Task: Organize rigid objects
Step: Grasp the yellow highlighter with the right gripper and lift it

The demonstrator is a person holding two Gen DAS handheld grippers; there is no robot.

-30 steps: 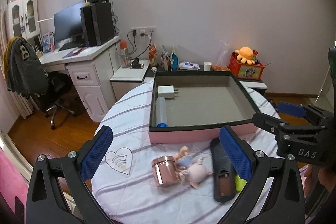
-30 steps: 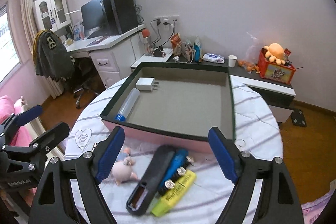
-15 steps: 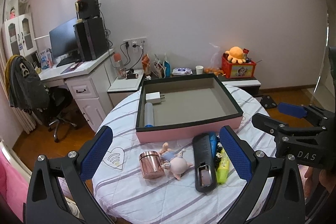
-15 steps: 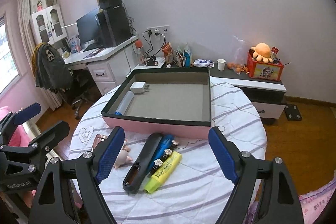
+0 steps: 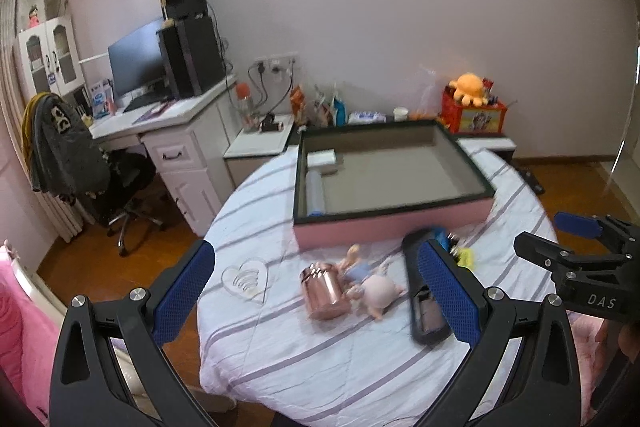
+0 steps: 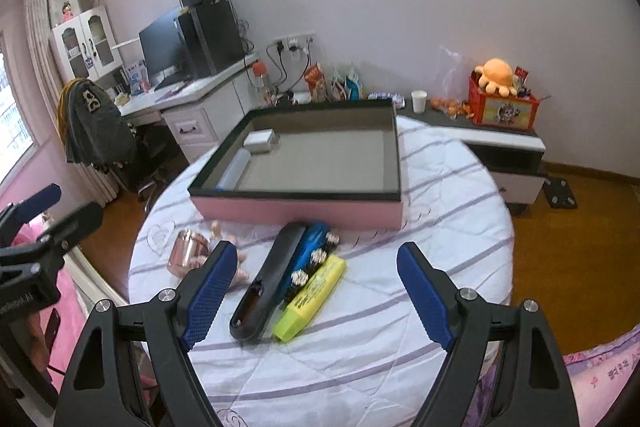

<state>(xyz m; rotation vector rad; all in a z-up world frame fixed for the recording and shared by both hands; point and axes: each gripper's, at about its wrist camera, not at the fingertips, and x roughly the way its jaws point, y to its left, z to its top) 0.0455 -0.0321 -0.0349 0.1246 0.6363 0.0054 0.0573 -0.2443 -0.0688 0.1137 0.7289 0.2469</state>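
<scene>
A pink box (image 5: 392,223) (image 6: 296,209) with a dark rim stands on the round table and holds a white charger (image 6: 261,141) and a pale tube (image 6: 236,169). In front of it lie a copper can (image 5: 322,287) (image 6: 186,253), a small pig doll (image 5: 378,293), a black case (image 6: 270,283) (image 5: 420,287), a blue item (image 6: 310,247) and a yellow highlighter (image 6: 316,297). My left gripper (image 5: 320,291) hangs open above the can and doll. Open too, my right gripper (image 6: 316,293) hovers over the case and highlighter. Neither holds anything.
The table wears a striped white cloth (image 6: 440,211) with a clear heart coaster (image 5: 246,279) at its left. A desk, chair with jacket (image 5: 60,143) and low cabinet (image 6: 508,147) stand behind. Pink bedding (image 5: 24,327) lies at the left.
Both grippers have drawn back from the box, so the table looks smaller and more of the loose items show. Their jaws stay as wide as before.
</scene>
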